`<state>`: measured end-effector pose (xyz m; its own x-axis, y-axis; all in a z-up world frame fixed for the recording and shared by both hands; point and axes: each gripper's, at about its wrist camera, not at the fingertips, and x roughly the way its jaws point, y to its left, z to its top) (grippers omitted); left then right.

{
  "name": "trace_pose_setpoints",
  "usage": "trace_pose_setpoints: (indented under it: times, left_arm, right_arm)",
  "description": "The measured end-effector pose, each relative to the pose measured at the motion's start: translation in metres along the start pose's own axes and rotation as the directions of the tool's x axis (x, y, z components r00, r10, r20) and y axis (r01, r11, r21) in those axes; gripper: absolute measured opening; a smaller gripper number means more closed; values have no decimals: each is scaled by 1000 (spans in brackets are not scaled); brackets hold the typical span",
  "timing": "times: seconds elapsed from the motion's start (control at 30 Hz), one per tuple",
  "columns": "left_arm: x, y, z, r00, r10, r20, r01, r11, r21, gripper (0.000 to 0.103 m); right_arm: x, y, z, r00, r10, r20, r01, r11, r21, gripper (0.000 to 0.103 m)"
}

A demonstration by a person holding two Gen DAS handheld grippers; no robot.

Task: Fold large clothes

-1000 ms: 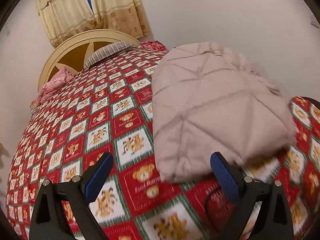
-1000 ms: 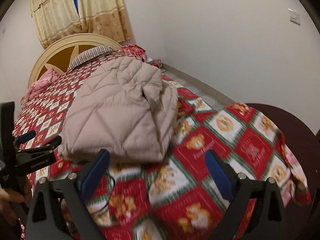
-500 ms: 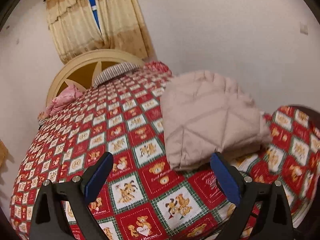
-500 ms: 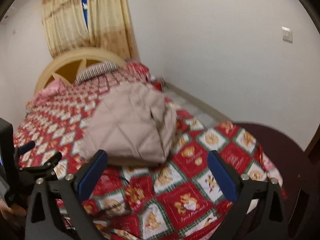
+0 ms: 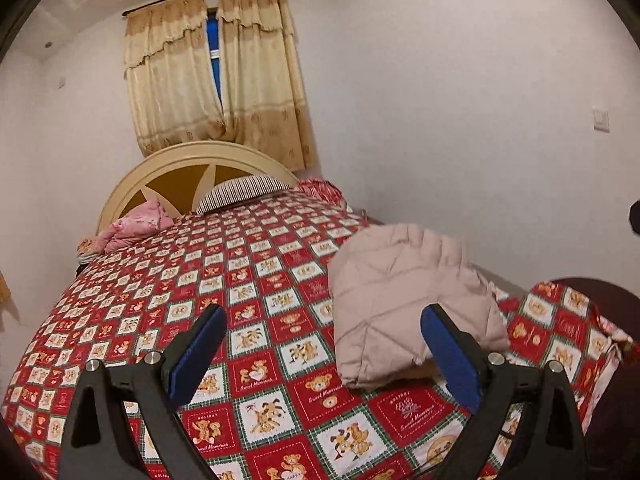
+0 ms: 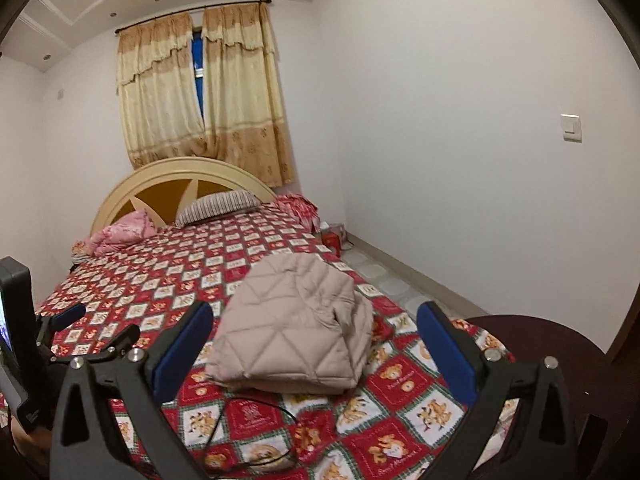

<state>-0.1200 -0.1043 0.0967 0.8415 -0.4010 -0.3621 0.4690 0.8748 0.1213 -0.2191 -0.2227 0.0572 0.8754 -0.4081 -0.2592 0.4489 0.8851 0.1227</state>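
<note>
1. Right wrist view: my right claw (image 6: 316, 344) is spread wide and grips nothing; both blue pads stand clear of the cloth.
2. Left wrist view: my left claw (image 5: 322, 346) is likewise spread wide and empty.
3. The jacket (image 6: 294, 336), a quilted beige bundle already doubled over on itself, lies on the bedspread (image 6: 168, 280) near the foot of the bed, apart from both claws.
4. Bearing from the right claw: jacket dead ahead at 12 o'clock, its near edge just beyond the gap between the pads.
5. Bearing from the left claw: jacket (image 5: 404, 304) off at about 1 o'clock, behind the right-hand pad; open bedspread (image 5: 248, 264) fills the gap.
6. Long axis: I judge it runs from the foot of the bed toward the headboard (image 6: 176, 184), roughly in line with my reach.
7. Judgement: the right claw is better aligned; the left must shift right first.
8. A black cable (image 6: 256, 428) lies on the bedspread before the near edge; possible snag.
</note>
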Motion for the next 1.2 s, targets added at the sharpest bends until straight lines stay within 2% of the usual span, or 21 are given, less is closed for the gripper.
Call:
trace_pose_setpoints:
  times: [0.3, 0.53, 0.67, 0.8, 1.03, 1.2]
  left_arm:
    - [-12, 8, 6, 999, 7, 45, -5, 999, -33, 98]
    - [-12, 11, 5, 999, 4, 32, -3, 999, -46, 98]
    - [-11, 11, 4, 1000, 10, 28, -9, 999, -37, 98]
    - [-9, 14, 3, 1000, 9, 19, -8, 999, -44, 98]
    - [-7, 12, 1, 1000, 9, 8, -9, 999, -37, 98]
    - [-6, 12, 0, 1000, 10, 5, -10, 999, -35, 98]
  right_arm:
    - [-24, 14, 6, 995, 37, 90, -36, 999, -11, 103]
    - [-43, 19, 14, 985, 31, 167, -24, 999, -43, 103]
    - [-19, 22, 6, 996, 18, 87, -13, 998, -60, 103]
    - [2, 16, -1, 999, 53, 3, -53, 999, 2, 103]
    - [-4, 17, 1, 999, 44, 21, -44, 999, 9, 103]
    - [-1, 19, -2, 999, 54, 2, -54, 999, 3, 103]
